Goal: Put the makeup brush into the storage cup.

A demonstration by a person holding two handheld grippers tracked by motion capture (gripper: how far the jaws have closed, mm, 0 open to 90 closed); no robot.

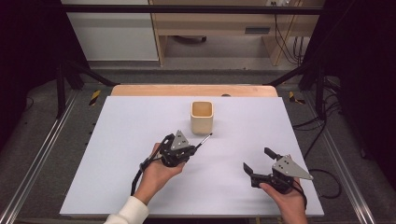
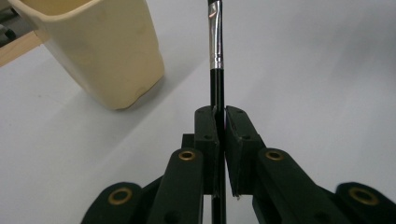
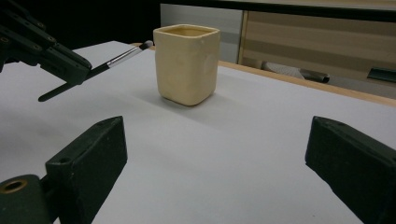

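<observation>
Right now we see a flat white surface (image 1: 140,186) with a strip of light wood (image 1: 194,90) along its far edge. Behind it there is grey floor, a pale wooden cabinet (image 1: 219,23), some black cables (image 1: 322,130) and dark frame bars (image 1: 187,8).

Near the middle of the surface stands a cream cup (image 1: 202,117). It has square sides with soft round corners, and it stands upright. Its skin looks smooth and a bit shiny, with some faint marks. We look down into its open top and cannot tell if anything is inside.

Our left tool (image 1: 194,148) is clenched on a thin paintbrush (image 1: 204,139). In the left gripper view the two black jaws press on the black handle from both sides. The brush has a shiny silver band (image 2: 215,39) and a dark tip. It points up and away toward the cup. The tip is just beside the cup, to its right in the high view, and it does not touch it. From the right gripper view the brush (image 3: 122,57) is in the air to the left of the cup (image 3: 187,63), tilted up.

Our right tool (image 1: 258,159) is released, with its jaws far apart and nothing between them. It sits well apart from the cup, near the right side of the surface. Nothing stands between it and the cup. Both tools are black, with a grey three-cornered plate (image 1: 180,140) on top.
</observation>
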